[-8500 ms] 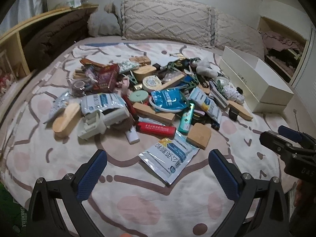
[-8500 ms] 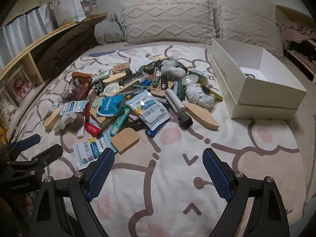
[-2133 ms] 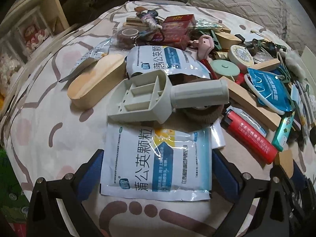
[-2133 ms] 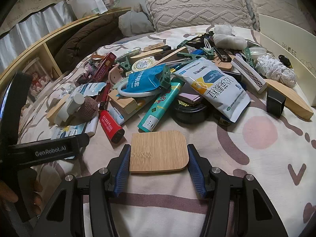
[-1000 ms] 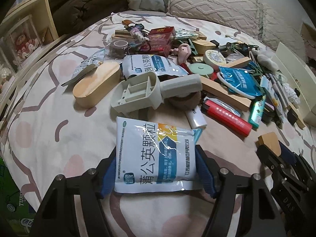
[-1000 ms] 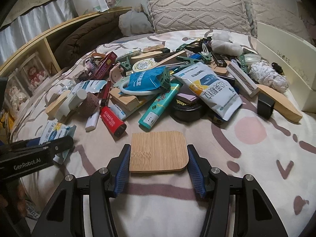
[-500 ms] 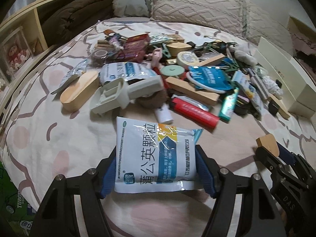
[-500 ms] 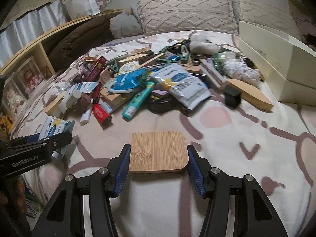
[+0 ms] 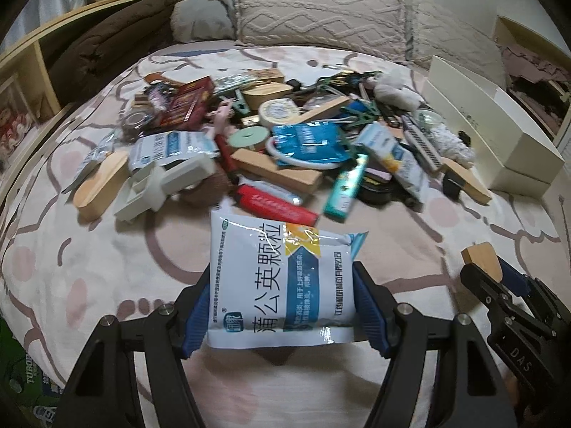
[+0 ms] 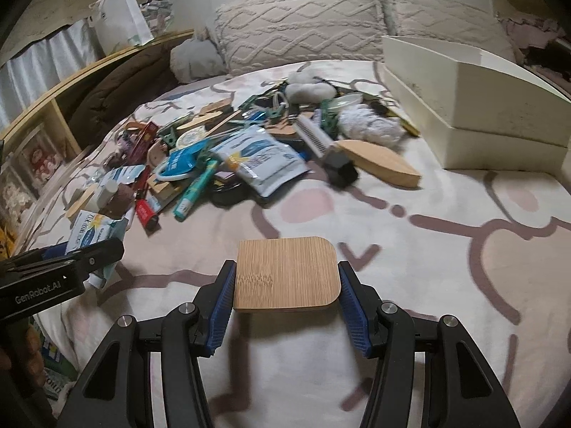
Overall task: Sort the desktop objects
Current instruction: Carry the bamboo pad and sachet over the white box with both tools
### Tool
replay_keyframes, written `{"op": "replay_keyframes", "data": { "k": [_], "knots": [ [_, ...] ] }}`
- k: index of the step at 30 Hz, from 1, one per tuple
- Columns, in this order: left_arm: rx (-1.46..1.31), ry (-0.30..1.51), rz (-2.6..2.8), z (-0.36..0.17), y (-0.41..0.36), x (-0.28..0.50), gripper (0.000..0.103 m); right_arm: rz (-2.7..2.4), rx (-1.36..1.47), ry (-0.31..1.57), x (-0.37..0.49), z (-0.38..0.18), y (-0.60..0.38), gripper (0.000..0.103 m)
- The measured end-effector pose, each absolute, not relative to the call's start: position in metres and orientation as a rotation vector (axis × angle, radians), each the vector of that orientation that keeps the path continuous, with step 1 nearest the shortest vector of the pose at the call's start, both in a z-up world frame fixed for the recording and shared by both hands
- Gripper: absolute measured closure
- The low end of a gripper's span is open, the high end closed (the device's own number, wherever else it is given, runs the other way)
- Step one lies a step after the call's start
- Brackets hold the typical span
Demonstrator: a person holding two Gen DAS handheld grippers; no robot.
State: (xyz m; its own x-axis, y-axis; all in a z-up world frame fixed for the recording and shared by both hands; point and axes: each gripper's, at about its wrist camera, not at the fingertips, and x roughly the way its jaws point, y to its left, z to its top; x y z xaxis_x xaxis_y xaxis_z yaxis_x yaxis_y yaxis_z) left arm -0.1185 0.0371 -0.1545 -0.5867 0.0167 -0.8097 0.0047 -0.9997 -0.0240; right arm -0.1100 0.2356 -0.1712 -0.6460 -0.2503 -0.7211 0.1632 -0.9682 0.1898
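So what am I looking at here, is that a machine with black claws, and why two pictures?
There is no machine. A person holds a pair of hand tongs in each hand, and each pair carries a wide-angle camera looking forward along its two fingers, so you get one picture per hand. In the left hand's view, the left tongs grip a white and blue sachet. In the right hand's view, the right tongs grip a small bamboo board. Each view also catches the other tongs at its edge. Underneath is a bed with a patterned cover, a pile of small household items heaped on it, and a cream box beside the pile.
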Motion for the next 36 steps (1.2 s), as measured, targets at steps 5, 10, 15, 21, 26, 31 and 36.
{"op": "replay_keyframes", "data": {
  "k": [5,10,15,21,26,31,36],
  "knots": [
    [-1.404,-0.026,2.770,-0.150,0.058,-0.121,0.032,-2.667,1.197,-0.217,-0.107,-0.165,0.258,0.046],
    [-1.378,-0.013,2.742,-0.145,0.081,-0.125,0.032,-2.706,1.177,-0.240,-0.103,-0.154,0.282,0.047],
    [-1.355,-0.006,2.703,-0.140,0.102,-0.128,0.032,-2.733,1.174,-0.291,-0.102,-0.149,0.308,0.046],
    [-1.318,-0.009,2.663,-0.131,0.128,-0.131,0.032,-2.768,1.167,-0.321,-0.100,-0.144,0.335,0.046],
    [-1.290,-0.019,2.631,-0.124,0.150,-0.137,0.032,-2.809,1.141,-0.342,-0.100,-0.135,0.359,0.046],
    [-1.248,-0.027,2.605,-0.114,0.171,-0.144,0.032,-2.858,1.092,-0.352,-0.100,-0.121,0.381,0.046],
    [-1.201,-0.041,2.585,-0.102,0.188,-0.154,0.032,-2.903,1.043,-0.337,-0.105,-0.104,0.399,0.046]
  ]
}}
